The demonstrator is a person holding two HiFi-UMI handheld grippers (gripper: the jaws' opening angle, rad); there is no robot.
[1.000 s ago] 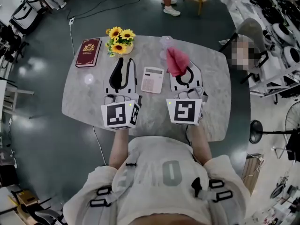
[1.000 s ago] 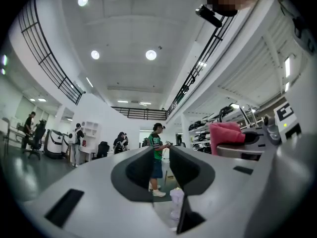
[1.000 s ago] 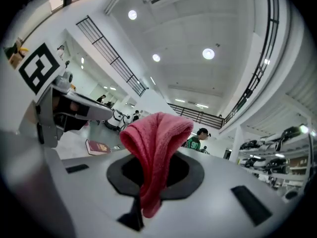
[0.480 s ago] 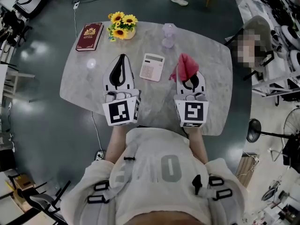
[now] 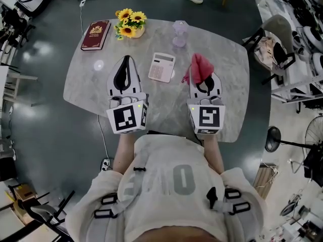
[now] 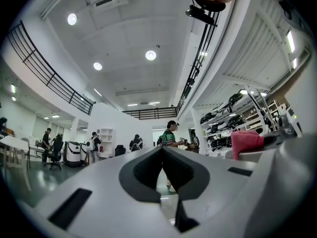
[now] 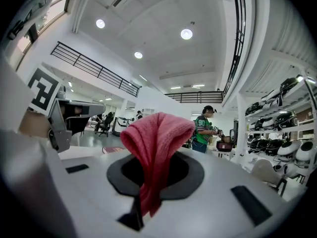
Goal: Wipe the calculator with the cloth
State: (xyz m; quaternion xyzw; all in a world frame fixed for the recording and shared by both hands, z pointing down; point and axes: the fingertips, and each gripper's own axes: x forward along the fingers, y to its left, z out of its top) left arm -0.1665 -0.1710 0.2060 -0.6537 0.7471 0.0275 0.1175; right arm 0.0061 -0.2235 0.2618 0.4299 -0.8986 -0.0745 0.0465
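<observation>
Here: white calculator (image 5: 162, 67) flat; pink-red cloth (image 5: 200, 68) bunched upright.

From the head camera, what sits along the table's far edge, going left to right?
Red book → sunflowers → clear vessel.
</observation>
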